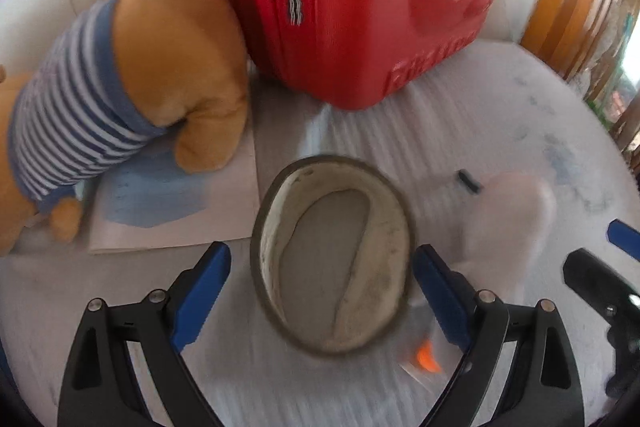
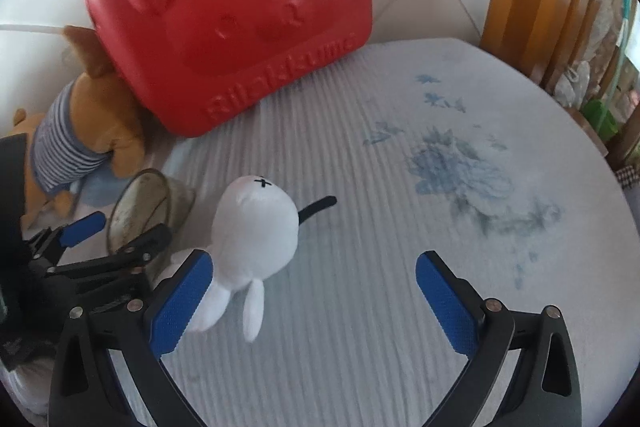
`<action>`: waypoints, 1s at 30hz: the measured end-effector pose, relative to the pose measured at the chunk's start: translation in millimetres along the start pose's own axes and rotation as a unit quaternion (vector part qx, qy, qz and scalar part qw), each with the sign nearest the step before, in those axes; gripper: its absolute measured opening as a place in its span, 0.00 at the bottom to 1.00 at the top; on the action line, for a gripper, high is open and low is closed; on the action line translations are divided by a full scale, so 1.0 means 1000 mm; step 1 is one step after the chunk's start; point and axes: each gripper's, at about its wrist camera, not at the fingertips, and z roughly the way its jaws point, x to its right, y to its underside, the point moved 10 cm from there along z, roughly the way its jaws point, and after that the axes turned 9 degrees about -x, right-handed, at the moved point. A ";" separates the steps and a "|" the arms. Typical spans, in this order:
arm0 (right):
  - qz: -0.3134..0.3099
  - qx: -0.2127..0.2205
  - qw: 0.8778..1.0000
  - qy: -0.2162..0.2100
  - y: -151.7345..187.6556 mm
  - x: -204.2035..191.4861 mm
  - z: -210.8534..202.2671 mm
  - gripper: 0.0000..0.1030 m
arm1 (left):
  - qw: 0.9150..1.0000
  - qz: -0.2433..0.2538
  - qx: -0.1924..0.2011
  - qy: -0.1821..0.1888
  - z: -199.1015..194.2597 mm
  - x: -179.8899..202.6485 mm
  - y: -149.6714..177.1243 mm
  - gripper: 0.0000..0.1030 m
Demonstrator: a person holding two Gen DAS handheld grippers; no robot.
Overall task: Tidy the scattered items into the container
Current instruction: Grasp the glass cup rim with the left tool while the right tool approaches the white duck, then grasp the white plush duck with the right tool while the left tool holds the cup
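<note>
— How is that white plush toy (image 2: 256, 227) going to handle?

— I'm judging it light and soft — it should be squashing under the pads rather than slipping, and nothing about it looks fragile. The round body is looking like the best place to pinch; the small flaps at its lower end and the thin black tail seem too floppy to trust.

— Where is it lying against the fingers?

— It's resting on the ribbed white cloth (image 2: 360, 307), its lower end just beside the blue left pad (image 2: 180, 307) of the right gripper (image 2: 316, 303), maybe touching it. That gripper's fingers are standing wide apart, holding nothing, and the toy is sitting off to their left rather than between them.

— And the container?

— The grey oval bowl (image 1: 332, 255) is lying just left of the toy, its inside looking empty apart from smudges. The left gripper (image 1: 320, 291) is spread wide too, its fingers either side of the bowl's rim without clamping it.
</note>
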 end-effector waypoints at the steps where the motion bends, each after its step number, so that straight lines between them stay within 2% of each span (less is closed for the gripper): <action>1: -0.001 -0.001 1.000 -0.003 -0.002 -0.002 0.005 1.00 | 1.000 -0.002 -0.003 0.002 0.004 -0.001 0.001 0.91; 3: -0.002 -0.003 1.000 -0.009 -0.005 -0.007 0.013 1.00 | 1.000 -0.010 -0.008 0.016 0.010 -0.003 0.004 0.90; 4: -0.003 -0.005 1.000 -0.011 -0.006 -0.009 0.017 1.00 | 0.999 -0.015 -0.009 0.026 0.011 -0.003 0.006 0.82; 6: -0.005 -0.008 1.000 -0.014 -0.007 -0.015 0.026 1.00 | 0.999 -0.018 -0.007 0.040 0.006 -0.003 0.009 0.72; 7: -0.005 -0.010 1.000 -0.013 -0.008 -0.017 0.029 1.00 | 0.999 -0.016 -0.004 0.036 0.003 -0.005 0.010 0.70; 9: -0.002 -0.012 1.000 -0.015 -0.009 -0.020 0.036 1.00 | 1.000 -0.012 0.002 0.020 -0.002 -0.008 0.013 0.70; 16: 0.002 -0.022 1.000 -0.022 -0.014 -0.028 0.059 1.00 | 1.000 -0.017 -0.001 0.016 -0.004 -0.012 0.027 0.68; 23: -0.035 -0.008 0.999 0.012 -0.015 -0.034 0.074 0.99 | 1.000 -0.023 -0.005 0.014 -0.008 -0.017 0.035 0.68; 30: -0.030 -0.011 0.999 0.015 -0.012 -0.028 0.073 1.00 | 0.999 -0.037 -0.005 0.014 -0.013 -0.025 0.036 0.68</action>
